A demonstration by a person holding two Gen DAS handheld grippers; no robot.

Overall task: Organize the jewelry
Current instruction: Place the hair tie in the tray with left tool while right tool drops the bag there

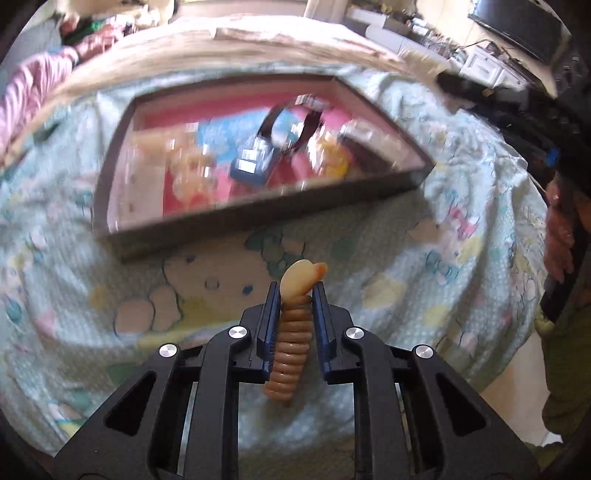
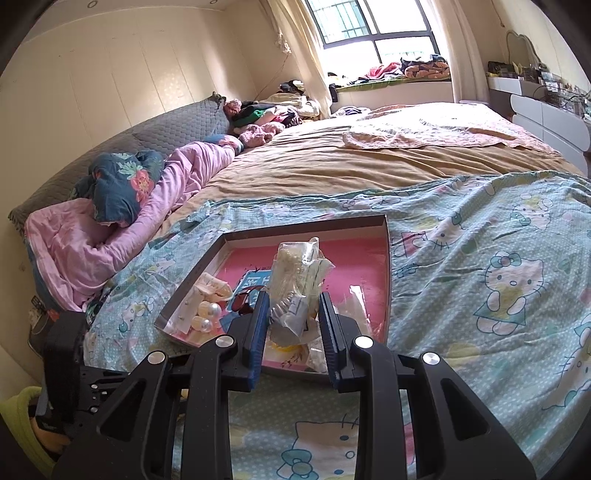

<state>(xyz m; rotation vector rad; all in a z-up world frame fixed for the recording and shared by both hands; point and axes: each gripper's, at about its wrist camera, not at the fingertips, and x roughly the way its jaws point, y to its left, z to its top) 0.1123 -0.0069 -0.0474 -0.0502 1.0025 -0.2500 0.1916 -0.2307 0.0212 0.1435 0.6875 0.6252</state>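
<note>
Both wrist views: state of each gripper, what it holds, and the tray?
left gripper: shut on coiled brown bracelet, above the bedsheet
right gripper: shut on clear plastic packet, over the tray
tray: open, on the bedsheet, holding small packets and pearls

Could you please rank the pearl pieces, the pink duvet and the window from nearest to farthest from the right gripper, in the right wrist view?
1. Pearl pieces, in the tray, just left.
2. Pink duvet, farther left.
3. Window, far wall.
</note>
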